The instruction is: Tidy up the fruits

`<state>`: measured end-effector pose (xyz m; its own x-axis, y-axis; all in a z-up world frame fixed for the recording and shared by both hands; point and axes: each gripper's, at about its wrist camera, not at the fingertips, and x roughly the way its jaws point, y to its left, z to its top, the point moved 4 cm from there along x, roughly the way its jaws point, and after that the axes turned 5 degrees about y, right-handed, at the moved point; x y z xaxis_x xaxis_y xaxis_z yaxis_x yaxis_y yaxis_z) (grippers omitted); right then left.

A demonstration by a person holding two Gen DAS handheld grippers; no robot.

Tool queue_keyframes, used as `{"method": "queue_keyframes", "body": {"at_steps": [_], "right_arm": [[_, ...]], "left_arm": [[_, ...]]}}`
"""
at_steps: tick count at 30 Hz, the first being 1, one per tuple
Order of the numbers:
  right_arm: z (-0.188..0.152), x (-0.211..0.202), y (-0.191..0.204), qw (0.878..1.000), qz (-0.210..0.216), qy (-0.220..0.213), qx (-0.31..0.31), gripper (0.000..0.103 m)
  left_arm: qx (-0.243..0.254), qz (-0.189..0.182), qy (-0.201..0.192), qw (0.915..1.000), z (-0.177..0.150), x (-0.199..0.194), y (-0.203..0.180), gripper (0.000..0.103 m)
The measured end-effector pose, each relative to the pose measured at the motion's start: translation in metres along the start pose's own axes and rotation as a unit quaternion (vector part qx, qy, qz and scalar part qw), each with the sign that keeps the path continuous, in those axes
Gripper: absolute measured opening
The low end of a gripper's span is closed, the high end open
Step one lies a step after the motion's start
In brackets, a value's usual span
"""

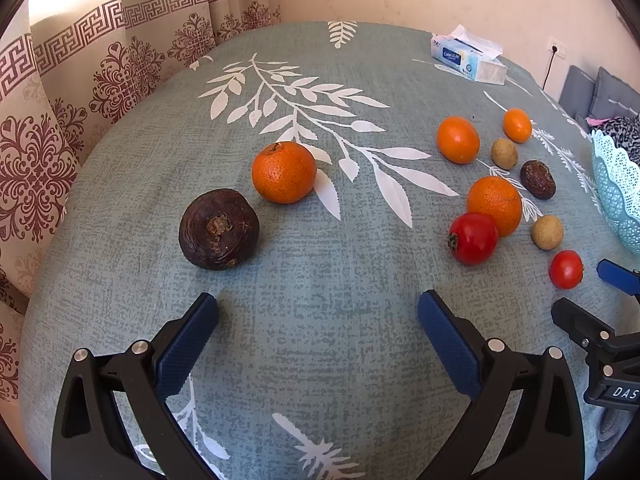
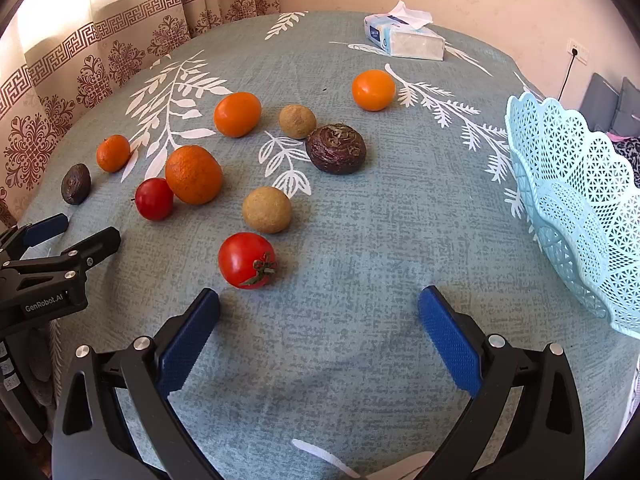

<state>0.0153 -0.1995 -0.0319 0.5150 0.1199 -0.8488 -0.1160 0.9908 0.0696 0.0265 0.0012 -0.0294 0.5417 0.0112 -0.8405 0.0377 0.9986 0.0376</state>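
Red tomato [image 2: 247,260] lies on the worktop [image 2: 360,240] just ahead-left of the right gripper [image 2: 319,312], nearer it than the left gripper [image 1: 318,316]; basket [image 2: 576,208] to the right. Both grippers wide, holding nothing.

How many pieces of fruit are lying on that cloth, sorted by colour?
Orange: 4
Red: 2
Tan: 2
Dark brown: 2
Total: 10, all on the cloth, none seen in the basket.
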Motion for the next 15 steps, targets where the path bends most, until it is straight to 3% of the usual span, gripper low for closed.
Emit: {"method": "queue_keyframes", "body": {"at_steps": [15], "right_arm": [[-0.0003,0.0,0.0016,1.0,-0.001,0.002,-0.003,0.101]], "left_arm": [[-0.001,-0.001,-0.002,1.0,-0.0005,-0.0003,-0.0021,0.098]]}}
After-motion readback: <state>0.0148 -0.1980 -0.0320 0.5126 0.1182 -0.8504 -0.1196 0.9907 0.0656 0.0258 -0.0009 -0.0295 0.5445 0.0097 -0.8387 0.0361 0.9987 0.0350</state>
